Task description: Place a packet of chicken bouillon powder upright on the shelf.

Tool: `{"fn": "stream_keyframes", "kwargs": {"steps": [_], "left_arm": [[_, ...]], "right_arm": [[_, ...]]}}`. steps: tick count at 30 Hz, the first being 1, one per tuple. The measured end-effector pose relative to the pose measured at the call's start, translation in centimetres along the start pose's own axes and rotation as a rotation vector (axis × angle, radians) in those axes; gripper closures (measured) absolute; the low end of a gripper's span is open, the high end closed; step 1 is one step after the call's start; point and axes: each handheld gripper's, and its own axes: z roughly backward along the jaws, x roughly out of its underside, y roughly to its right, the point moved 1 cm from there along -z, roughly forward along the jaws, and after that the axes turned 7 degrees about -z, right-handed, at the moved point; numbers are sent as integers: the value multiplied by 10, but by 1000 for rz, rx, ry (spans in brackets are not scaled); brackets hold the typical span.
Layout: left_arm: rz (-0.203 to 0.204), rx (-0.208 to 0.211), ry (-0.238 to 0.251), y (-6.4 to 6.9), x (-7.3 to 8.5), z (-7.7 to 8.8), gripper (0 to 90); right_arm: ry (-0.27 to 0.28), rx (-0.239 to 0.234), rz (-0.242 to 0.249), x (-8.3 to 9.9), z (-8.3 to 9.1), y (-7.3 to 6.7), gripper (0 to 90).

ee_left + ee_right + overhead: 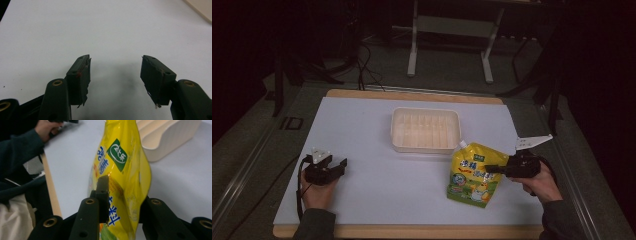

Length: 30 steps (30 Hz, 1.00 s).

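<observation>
The yellow pouch [474, 175] lies on the desk [377, 185] at the right, just in front of the tray's [426, 130] near right corner, its white cap [462, 145] pointing toward the tray. From above, the right tool [492, 169] reaches in from the right and meets the pouch's right edge, but how it grips is hard to tell there. The right gripper view is plainer: the pouch [120, 185] stands between the two black jaws, the left pad flat against its printed face, the other jaw behind its far side, so the tool pinches the pouch. That view also brings out a green logo and blue lettering, the ribbed tray [167, 140] beyond, and a dark sleeve [20, 147] at the left.

The left tool [337, 167] sits well apart, low on the desk's left side, held in a hand [314, 192]. The left gripper view shows its jaws spread wide over bare white surface [105, 30], nothing between them.
</observation>
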Motion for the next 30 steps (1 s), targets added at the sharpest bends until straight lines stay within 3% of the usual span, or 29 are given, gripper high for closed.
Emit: {"fn": "stream_keyframes", "kwargs": {"steps": [5,7,14,20,23,26,30], "left_arm": [[0,-1,0,0,0,0,406],[-1,-1,-1,0,0,0,406],[0,0,0,0,0,0,407],[1,0,1,0,0,0,407],[0,0,0,0,0,0,406],[1,1,1,0,0,0,406],[1,1,0,0,0,0,406]], "right_arm": [[-16,-26,2,0,-1,-1,748],[-54,-46,22,-4,-3,-6,771],[-159,-28,62,-10,-7,-20,883],[-196,-17,79,-12,-5,-28,893],[-210,-6,46,-12,-4,-31,894],[-218,-11,-31,-12,-4,-31,897],[-180,-14,-65,-10,-3,-27,899]]}}
